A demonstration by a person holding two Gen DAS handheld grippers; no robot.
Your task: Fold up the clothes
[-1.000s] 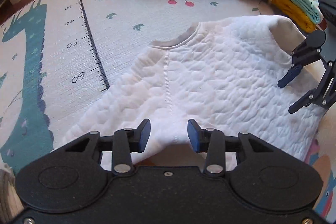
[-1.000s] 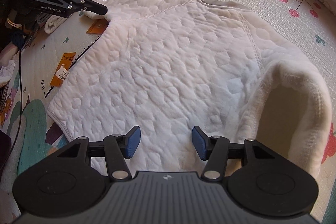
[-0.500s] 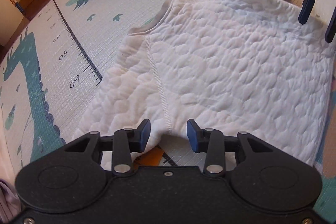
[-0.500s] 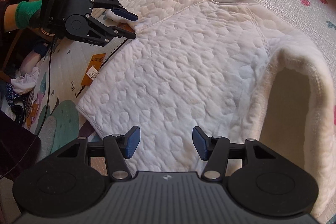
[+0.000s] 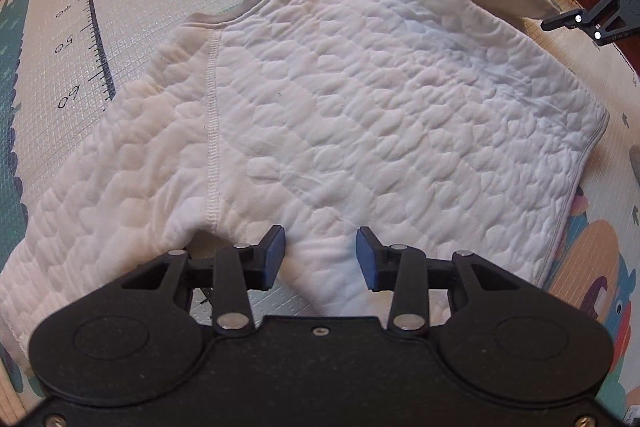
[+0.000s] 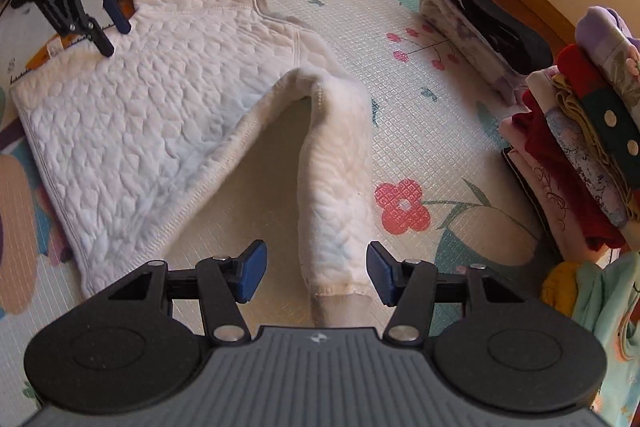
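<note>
Jaws of both grippers stand wide apart, holding nothing. The left gripper (image 5: 320, 255) hovers at the sweater (image 5: 340, 99) by its armpit seam; the right gripper (image 6: 316, 271) straddles the sleeve (image 6: 336, 187) cuff. The sweater lies flat on the mat (image 6: 400, 75); folded piles (image 6: 580, 131) sit at 3 o'clock.

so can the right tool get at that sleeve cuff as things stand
Probably yes. The right tool is open, its fingers either side of the sleeve cuff, which lies on the mat with nothing over it.
</note>
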